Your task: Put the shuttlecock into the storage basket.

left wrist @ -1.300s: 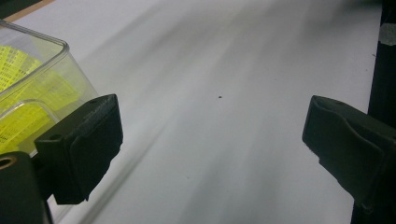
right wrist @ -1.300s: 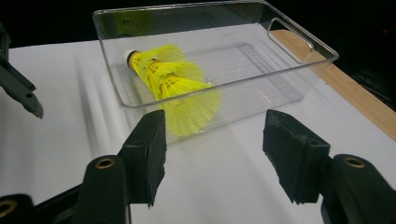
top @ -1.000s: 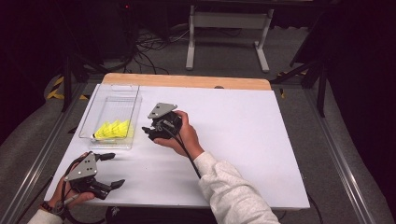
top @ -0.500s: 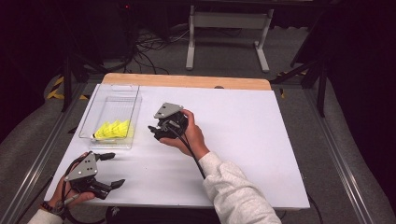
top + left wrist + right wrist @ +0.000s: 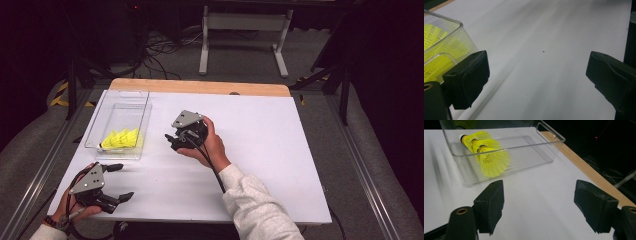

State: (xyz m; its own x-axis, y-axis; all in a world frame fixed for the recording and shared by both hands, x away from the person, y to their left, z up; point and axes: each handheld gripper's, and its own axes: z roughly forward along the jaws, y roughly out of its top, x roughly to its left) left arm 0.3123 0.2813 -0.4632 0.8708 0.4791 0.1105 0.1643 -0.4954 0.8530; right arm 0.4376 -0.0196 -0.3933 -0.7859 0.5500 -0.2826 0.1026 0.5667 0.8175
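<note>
Shuttlecocks (image 5: pixel 486 150), yellow, lie in the clear tray (image 5: pixel 529 147) on the white counter (image 5: pixel 260 130). Right tongs (image 5: pixel 539 207) have just been opening, empty, facing the tray's long side. Left tongs (image 5: pixel 536 75) stand wide, empty, beside the tray's near corner.

A white table (image 5: pixel 260 150) bears a clear bin (image 5: pixel 120 111) near its left edge.

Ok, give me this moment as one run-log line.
shuttlecocks: lying in clear bin | right gripper: jaws just opening, nothing between, beside bin | left gripper: open, empty, near table front edge
</note>
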